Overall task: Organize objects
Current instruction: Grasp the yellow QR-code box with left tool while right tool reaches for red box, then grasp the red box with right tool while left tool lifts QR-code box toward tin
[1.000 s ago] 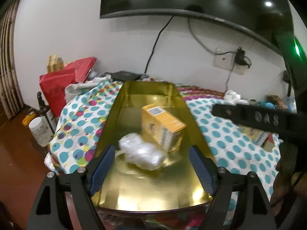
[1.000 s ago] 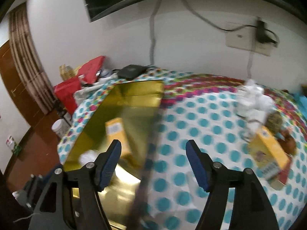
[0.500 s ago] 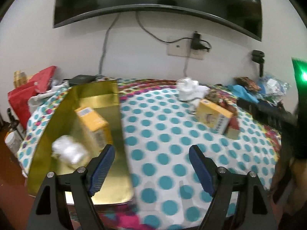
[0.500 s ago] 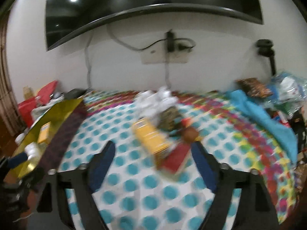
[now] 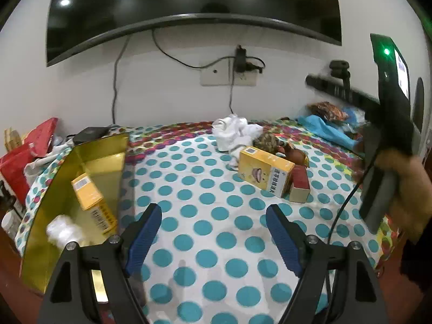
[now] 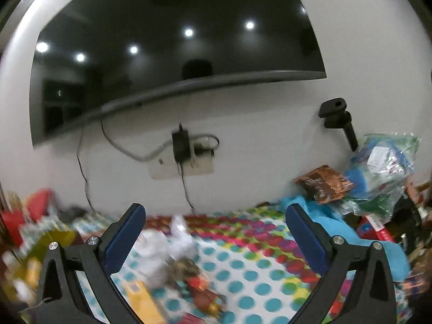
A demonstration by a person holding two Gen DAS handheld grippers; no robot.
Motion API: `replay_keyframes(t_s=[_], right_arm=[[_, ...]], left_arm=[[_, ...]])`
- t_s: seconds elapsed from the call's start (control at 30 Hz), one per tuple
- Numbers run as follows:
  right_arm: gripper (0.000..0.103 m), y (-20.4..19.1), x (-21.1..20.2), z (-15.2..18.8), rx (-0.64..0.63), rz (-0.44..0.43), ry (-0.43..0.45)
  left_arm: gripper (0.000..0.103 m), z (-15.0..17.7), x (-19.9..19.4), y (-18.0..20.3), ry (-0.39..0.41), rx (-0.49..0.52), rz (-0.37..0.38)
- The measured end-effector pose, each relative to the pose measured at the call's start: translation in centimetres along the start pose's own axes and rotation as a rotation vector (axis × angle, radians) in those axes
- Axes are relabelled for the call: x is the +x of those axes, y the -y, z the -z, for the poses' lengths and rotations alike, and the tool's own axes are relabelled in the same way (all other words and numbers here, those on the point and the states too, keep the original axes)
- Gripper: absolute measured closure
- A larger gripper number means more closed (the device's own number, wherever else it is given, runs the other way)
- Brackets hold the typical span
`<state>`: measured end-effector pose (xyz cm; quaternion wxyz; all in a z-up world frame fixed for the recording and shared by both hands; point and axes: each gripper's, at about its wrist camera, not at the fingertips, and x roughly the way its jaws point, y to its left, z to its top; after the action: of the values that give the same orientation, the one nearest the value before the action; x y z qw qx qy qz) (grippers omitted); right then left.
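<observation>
A gold tray point(image 5: 54, 189) lies at the left of the dotted table and holds a yellow box point(image 5: 90, 199) and a white wrapped bundle point(image 5: 63, 230). A second yellow box point(image 5: 266, 171) lies on the cloth to the right, beside a small red box point(image 5: 299, 185), a brown item point(image 5: 295, 155) and white crumpled cloth point(image 5: 235, 131). My left gripper point(image 5: 214, 229) is open and empty above the dotted cloth. My right gripper point(image 6: 216, 239) is open and empty, raised above the same items, which show blurred in the right wrist view: the yellow box point(image 6: 143, 301) and the brown item point(image 6: 205, 297).
A television point(image 5: 189, 8) hangs on the wall above a socket point(image 5: 229, 77) with cables. Red bags point(image 5: 29, 148) stand left of the tray. Blue cloth point(image 5: 324, 131) and plastic bags point(image 6: 378, 170) pile at the right. The hand holding the right gripper point(image 5: 388, 140) shows at the right.
Both grippers have swung right, away from the gold tray toward the yellow box and clutter. The right gripper has also risen and tilted up toward the wall. Both stayed open.
</observation>
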<state>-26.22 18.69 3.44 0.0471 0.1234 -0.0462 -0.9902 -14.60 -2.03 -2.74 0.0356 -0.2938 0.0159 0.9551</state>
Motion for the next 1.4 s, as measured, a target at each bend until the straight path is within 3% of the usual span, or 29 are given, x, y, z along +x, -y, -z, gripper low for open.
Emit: replay_keyframes(t_s=[0.17, 0.23, 0.37, 0.5, 0.67, 0.83, 0.87, 0.9, 0.93, 1.03, 1.4], right_arm=[[0.000, -0.4, -0.4, 3.0, -0.102, 0.045, -0.081], [0.000, 1.3, -1.3, 3.4, -0.055, 0.073, -0.111], [0.000, 5.0, -2.7, 4.0, 0.013, 0.224, -0.154], [0.000, 8.6, -2.7, 5.7, 0.105, 0.296, -0.239], [0.000, 9.3, -2.6, 6.9, 0.172, 0.261, -0.292], [0.000, 6.5, -2.3, 6.9, 0.052, 0.221, -0.284], [0.000, 6.0, -2.2, 6.9, 0.031, 0.217, -0.288], [0.000, 5.7, -2.0, 7.1, 0.019, 0.210, -0.297], [0.000, 5.4, -1.8, 7.3, 0.012, 0.199, -0.311], [0.000, 5.0, -1.7, 7.5, 0.024, 0.178, -0.325], [0.000, 0.9, -1.3, 7.8, 0.005, 0.081, -0.349]], left_arm=[[0.021, -2.6, 3.6, 1.2, -0.027, -0.044, 0.052], [0.021, -4.0, 5.4, 2.0, -0.041, -0.060, 0.050], [0.021, -5.8, 8.8, 4.7, -0.045, -0.058, 0.042], [0.021, -6.3, 12.4, 7.4, -0.123, -0.060, 0.023], [0.021, -5.9, 15.2, 8.3, -0.180, -0.052, -0.073], [0.023, -5.2, 16.2, 7.0, -0.216, -0.079, -0.122], [0.038, -5.1, 16.2, 6.8, -0.214, -0.087, -0.123], [0.068, -5.1, 16.3, 6.7, -0.217, -0.085, -0.128], [0.074, -5.1, 16.4, 6.6, -0.231, -0.075, -0.127], [0.074, -5.2, 16.0, 6.1, -0.227, -0.066, -0.115], [0.074, -6.0, 7.6, 2.7, -0.056, -0.022, -0.190]])
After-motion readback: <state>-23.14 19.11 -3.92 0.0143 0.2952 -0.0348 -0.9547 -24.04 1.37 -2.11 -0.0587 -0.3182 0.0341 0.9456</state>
